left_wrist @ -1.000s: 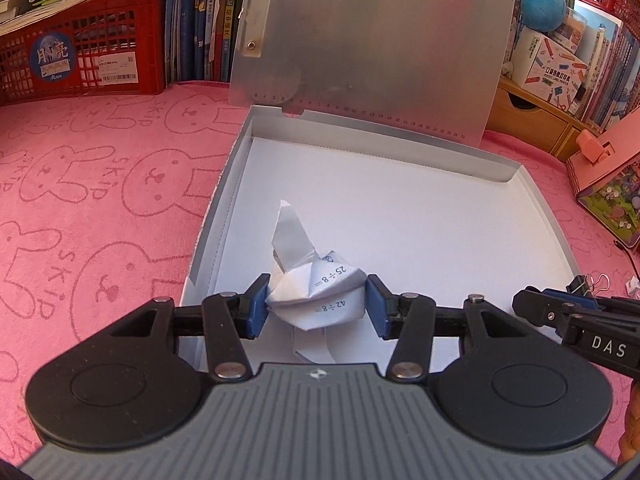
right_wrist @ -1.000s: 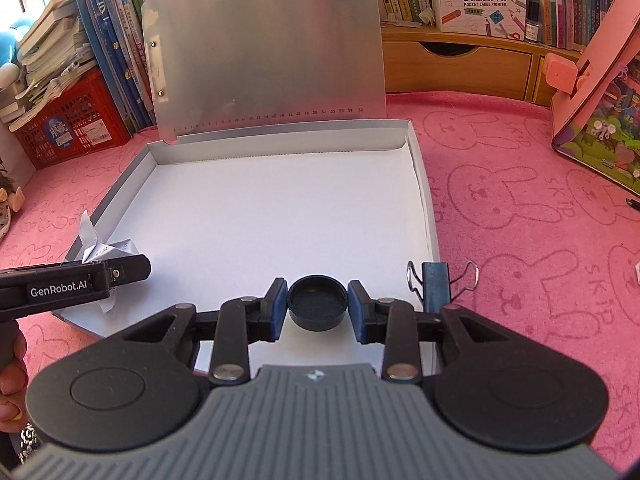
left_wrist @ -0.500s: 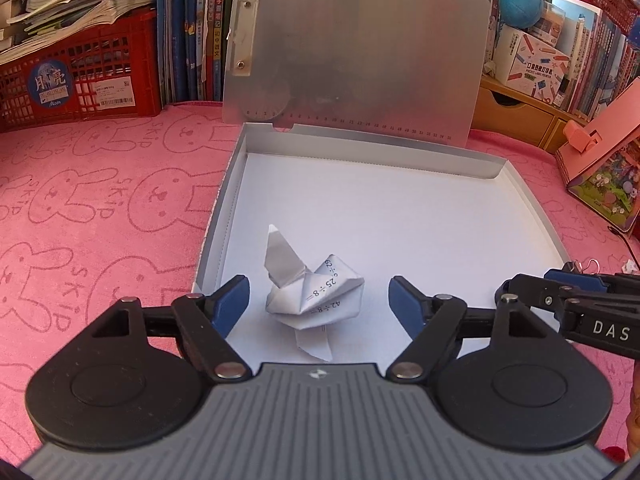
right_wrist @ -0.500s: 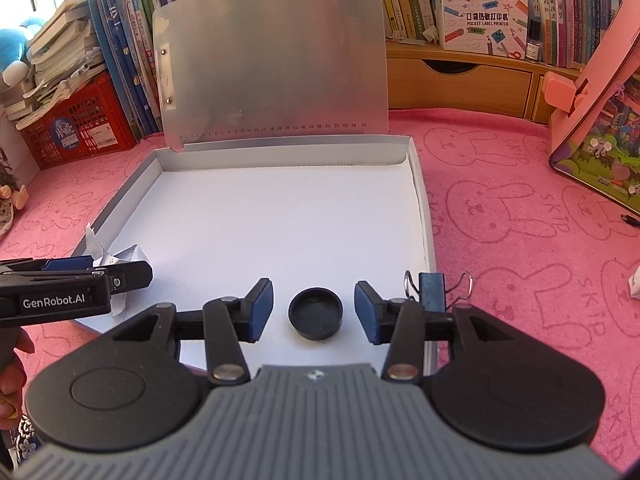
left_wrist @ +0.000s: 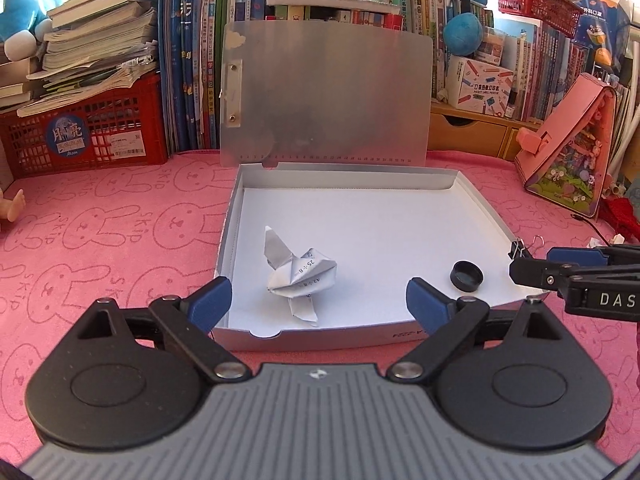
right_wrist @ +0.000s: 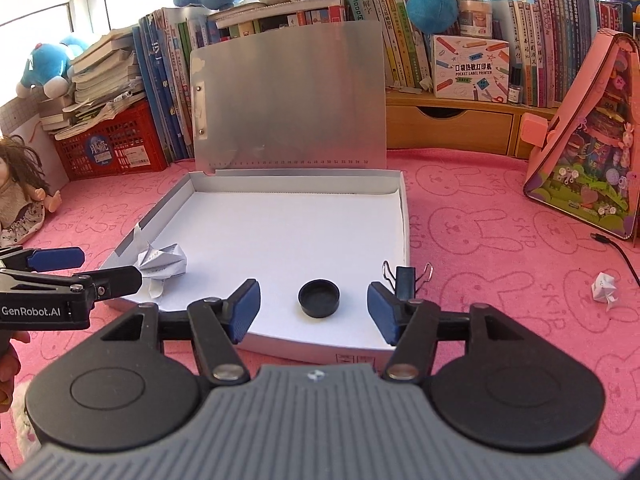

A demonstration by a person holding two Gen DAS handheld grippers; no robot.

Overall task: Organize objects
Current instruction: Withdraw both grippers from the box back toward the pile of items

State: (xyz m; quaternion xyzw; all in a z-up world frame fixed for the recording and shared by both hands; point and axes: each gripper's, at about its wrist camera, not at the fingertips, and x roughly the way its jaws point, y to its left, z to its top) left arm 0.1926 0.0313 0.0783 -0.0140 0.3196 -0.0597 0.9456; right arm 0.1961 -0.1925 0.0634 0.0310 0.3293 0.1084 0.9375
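- The surface is covered by a pink cloth printed with rabbit outlines and the word "SKIP", filling the lower and middle parts of both views.
- A shallow white box is seen at the centre of both views, its silver lid stood upright at the far edge; a ruler scale is printed along the lid's lower edge.
- The left gripper is seen low in its own view and at the left edge of the right wrist view, where "GenRobot.AI" is read on its side. Its blue-padded fingers are spread wide apart at the box's near wall, clamped on nothing.
- The right gripper is seen at the bottom of its own view and at the right edge of the left wrist view, marked "DAS". Its fingers are likewise held apart with nothing between them.
- A folded paper figure, white-grey with printed sums such as "25÷8", lies inside the box in its near left corner; a pointed flap stands up at its far left and a narrow tail is directed toward the near wall.
- A black round cap rests open side up inside the box near its front right corner.
- A black binder clip is seen at the box's right wall, handles upward.
- A small crumpled paper piece lies on the cloth, well apart at the right.
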